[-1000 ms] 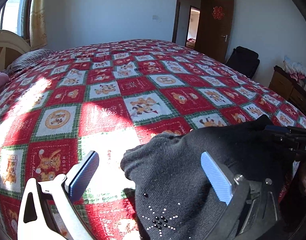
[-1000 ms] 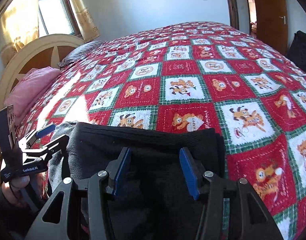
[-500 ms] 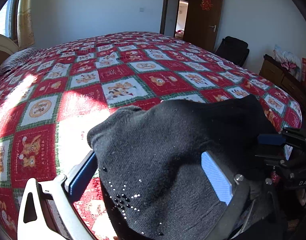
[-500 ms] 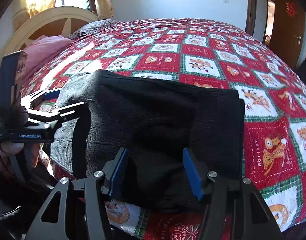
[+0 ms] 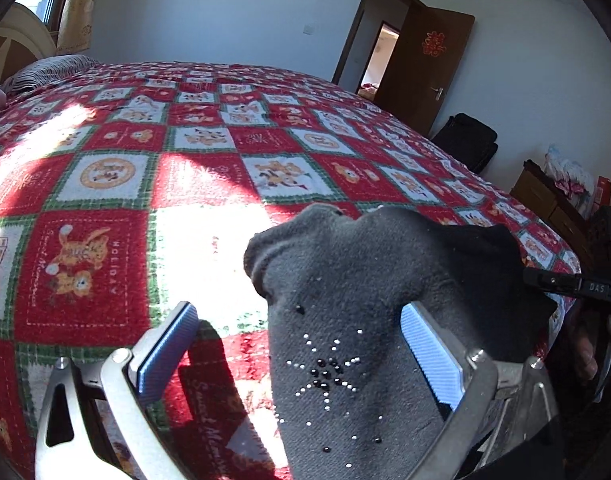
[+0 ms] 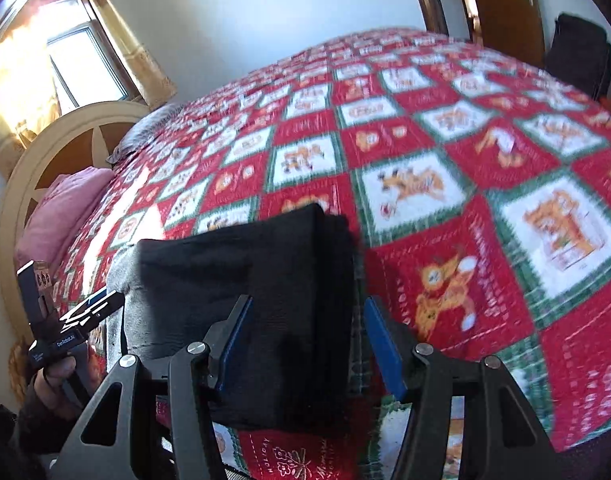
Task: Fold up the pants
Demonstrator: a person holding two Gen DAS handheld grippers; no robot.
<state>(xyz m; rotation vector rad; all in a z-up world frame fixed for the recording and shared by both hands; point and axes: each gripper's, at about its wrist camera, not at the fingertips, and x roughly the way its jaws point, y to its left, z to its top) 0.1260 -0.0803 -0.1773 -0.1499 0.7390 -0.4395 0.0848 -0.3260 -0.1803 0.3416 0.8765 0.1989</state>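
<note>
Red quilt (image 5: 85, 264) squares read "HOLIDAY"; both tongs, left (image 5: 301, 352) and right (image 6: 305, 344), gape unclenched around folded pants (image 5: 345, 320)

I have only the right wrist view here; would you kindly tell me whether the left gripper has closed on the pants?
Observer: No. The left gripper is open; one pad stands clear of the pants, over the blanket.
Operator: Thank you. Is there any marking on that end of the cloth?
Observer: Yes, a beaded star sits on the grey fabric between its fingers.
Operator: What stands past the bed on that side?
Observer: A wooden dresser by the wall.
</note>
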